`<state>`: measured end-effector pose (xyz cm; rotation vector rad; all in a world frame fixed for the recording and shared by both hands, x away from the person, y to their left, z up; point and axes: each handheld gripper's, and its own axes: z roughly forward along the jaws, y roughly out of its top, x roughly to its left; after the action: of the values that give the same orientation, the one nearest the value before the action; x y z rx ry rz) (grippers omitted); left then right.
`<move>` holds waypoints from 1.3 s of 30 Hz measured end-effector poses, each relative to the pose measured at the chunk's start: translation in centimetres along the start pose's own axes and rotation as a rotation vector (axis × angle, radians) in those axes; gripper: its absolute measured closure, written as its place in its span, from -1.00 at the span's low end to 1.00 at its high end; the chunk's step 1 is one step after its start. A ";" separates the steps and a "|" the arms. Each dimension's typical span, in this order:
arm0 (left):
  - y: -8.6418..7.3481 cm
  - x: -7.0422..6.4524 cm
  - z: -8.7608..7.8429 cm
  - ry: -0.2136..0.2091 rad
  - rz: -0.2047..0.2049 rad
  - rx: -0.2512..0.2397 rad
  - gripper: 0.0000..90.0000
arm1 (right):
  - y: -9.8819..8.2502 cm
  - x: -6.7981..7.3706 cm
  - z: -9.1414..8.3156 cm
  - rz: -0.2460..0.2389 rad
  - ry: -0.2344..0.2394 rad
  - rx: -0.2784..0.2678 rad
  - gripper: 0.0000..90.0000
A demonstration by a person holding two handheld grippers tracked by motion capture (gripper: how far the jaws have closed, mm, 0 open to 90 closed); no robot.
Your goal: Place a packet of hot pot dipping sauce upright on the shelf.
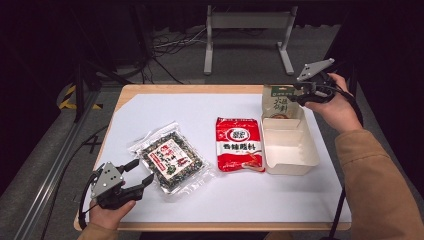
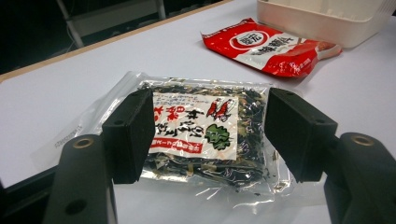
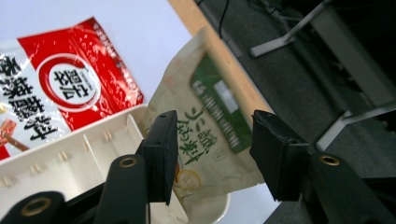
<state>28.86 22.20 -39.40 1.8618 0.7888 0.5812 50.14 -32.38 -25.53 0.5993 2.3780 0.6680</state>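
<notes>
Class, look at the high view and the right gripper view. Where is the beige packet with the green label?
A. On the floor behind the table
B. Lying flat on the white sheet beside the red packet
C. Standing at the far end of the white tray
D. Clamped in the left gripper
C: the beige packet stands propped at the far end of the white tray, by the right gripper, whose pads are clear of it.

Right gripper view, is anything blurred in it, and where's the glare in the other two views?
Right gripper view: the beige-and-green paper pouch is slightly soft, the floor beyond too. Left gripper view: glare streaks the clear plastic bag of dark dried bits along its near edge. High view: the white table sheet is bright, the surroundings dark, the glossy red seasoning packet shines.
</notes>
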 end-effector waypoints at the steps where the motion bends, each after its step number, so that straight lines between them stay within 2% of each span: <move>1: 0.1 0.1 0.1 -0.004 0.006 0.000 -0.24 | 0.1 0.2 -0.4 0.002 -0.015 -0.018 0.09; 4: 0.2 0.1 0.6 -0.021 -0.008 0.004 -0.23 | 0.2 0.7 -1.2 0.027 -0.022 -0.055 0.06; 6: 0.4 0.1 0.9 -0.028 -0.005 0.006 -0.23 | 0.4 1.2 -1.9 0.069 -0.006 -0.092 0.05; 7: 0.4 0.1 0.9 -0.028 -0.005 0.006 -0.23 | 0.4 1.2 -1.9 0.069 -0.006 -0.092 0.05; 10: 0.5 0.1 1.3 -0.038 0.000 0.004 -0.23 | 0.5 2.0 -2.6 0.139 0.045 -0.138 0.09; 13: 0.7 0.1 1.5 -0.044 0.002 0.005 -0.23 | 0.9 2.9 -3.1 0.185 0.089 -0.164 0.15; 14: 0.7 0.1 1.6 -0.044 0.005 0.006 -0.23 | 1.1 3.5 -3.4 0.219 0.115 -0.177 0.14; 17: 0.8 0.1 1.7 -0.047 -0.001 0.008 -0.23 | 1.5 4.4 -3.7 0.218 0.130 -0.195 0.10; 18: 0.9 0.2 1.8 -0.055 -0.007 0.012 -0.24 | 1.7 5.3 -3.8 0.245 0.160 -0.211 0.08; 20: 1.0 0.1 1.9 -0.064 -0.008 0.020 -0.26 | 1.8 5.5 -3.9 0.252 0.172 -0.217 0.07; 23: 1.4 -0.5 2.0 -0.070 0.015 0.035 -0.30 | 1.8 6.9 -4.1 0.287 0.210 -0.250 0.04; 33: 2.4 -0.8 2.2 -0.072 -0.001 0.050 -0.34 | 0.6 9.6 -5.8 0.362 0.220 -0.353 -0.05; 34: 2.7 -0.9 2.3 -0.069 -0.002 0.048 -0.34 | 0.1 10.4 -6.0 0.373 0.223 -0.389 -0.09; 39: 2.9 -1.0 2.3 -0.060 -0.002 0.044 -0.34 | -1.4 12.4 -6.2 0.398 0.215 -0.443 -0.13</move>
<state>30.51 19.19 -37.72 1.9095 0.7690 0.5083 36.84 -28.58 -27.18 0.8391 2.2019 1.4507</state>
